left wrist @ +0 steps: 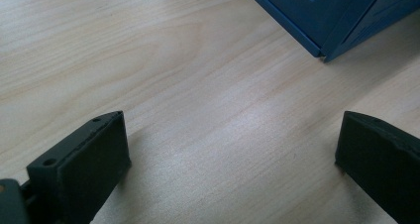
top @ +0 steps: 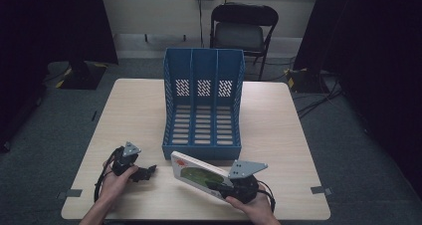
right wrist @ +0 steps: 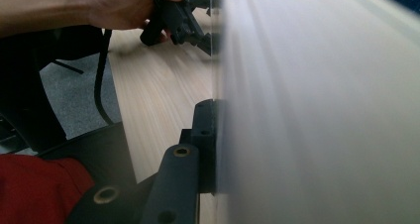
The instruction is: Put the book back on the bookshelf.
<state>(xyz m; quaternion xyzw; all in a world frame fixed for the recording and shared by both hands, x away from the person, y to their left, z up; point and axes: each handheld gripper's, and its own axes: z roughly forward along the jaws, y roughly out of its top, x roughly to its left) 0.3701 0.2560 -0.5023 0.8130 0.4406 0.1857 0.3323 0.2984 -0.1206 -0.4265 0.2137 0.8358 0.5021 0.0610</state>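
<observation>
A blue three-slot file rack (top: 202,110) stands open toward me in the middle of the table. My right gripper (top: 219,187) is shut on the near edge of a white picture book (top: 196,174) with a green and red cover. The book is held tilted just in front of the rack. In the right gripper view the book (right wrist: 322,110) is a blurred pale face, with one jaw pressed flat against it. My left gripper (top: 148,172) rests low at the front left, open with nothing in it. Between its jaws lies bare wood (left wrist: 233,135), with the rack's corner (left wrist: 337,16) beyond.
The wooden table (top: 139,110) has free room on both sides of the rack. A black folding chair (top: 243,28) stands behind the table's far edge. Cables lie on the floor at the right (top: 318,103). Tape marks sit at the table's front corners.
</observation>
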